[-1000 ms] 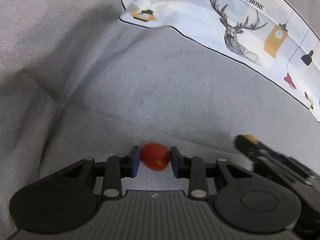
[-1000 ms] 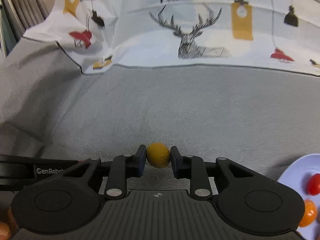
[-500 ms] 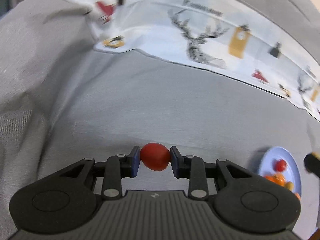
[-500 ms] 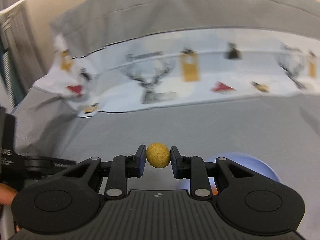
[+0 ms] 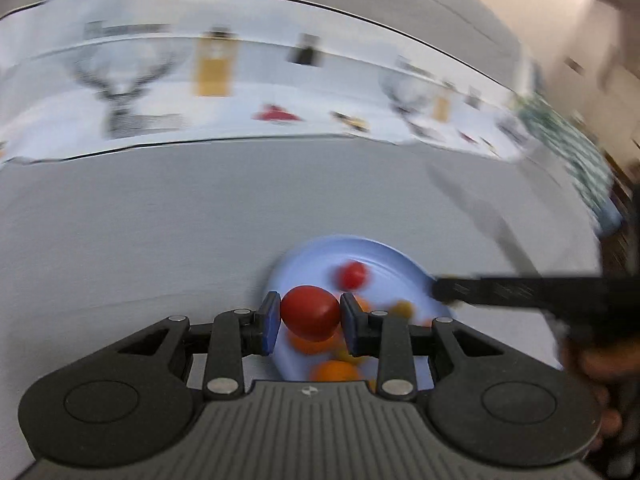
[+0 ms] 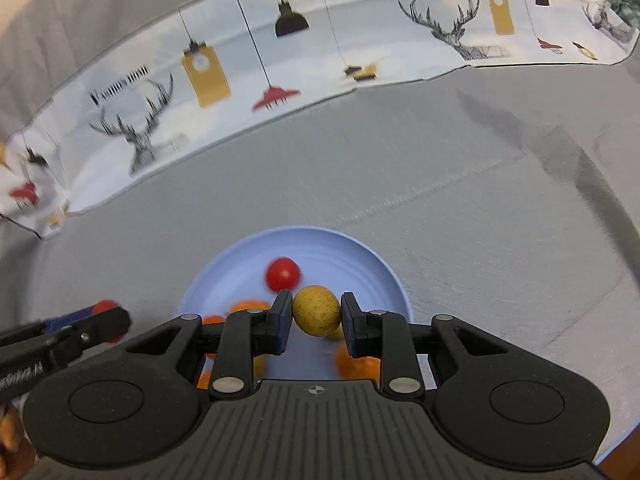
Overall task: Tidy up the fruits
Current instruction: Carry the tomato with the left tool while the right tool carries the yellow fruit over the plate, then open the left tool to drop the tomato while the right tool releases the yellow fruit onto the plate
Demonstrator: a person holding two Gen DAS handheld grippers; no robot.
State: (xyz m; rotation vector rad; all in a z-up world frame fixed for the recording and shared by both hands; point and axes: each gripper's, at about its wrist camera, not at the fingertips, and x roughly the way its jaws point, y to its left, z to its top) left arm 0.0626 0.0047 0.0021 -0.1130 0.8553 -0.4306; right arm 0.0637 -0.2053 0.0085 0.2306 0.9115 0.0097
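- Pale blue plate (image 6: 372,268) sits on grey cloth (image 6: 460,200); taken as the landmark. Seen also in the left wrist view (image 5: 384,258), blurred.
- Left gripper (image 5: 309,322) clamped on a red fruit (image 5: 310,312), egg-shaped, held between the blue pads over the plate's near-left part.
- Right gripper (image 6: 316,322) clamped on a speckled yellow fruit (image 6: 317,310), held over the plate's near middle.
- On the plate: a small round red fruit (image 6: 283,274) toward the far side, just beyond the yellow fruit; several orange fruits (image 6: 248,306) nearer the camera, partly hidden behind the gripper fingers. Exact count cannot be told.
- In the right wrist view the left gripper's tip (image 6: 100,320) shows at the plate's left rim, red fruit just visible in it.
- In the left wrist view the right gripper's finger (image 5: 500,290) reaches in at the plate's right rim; motion blur there.
- Beyond the plate, a white printed cloth (image 6: 280,72) with deer heads, lamps and the words "Fashion Home" lies across the far side of the grey cloth.
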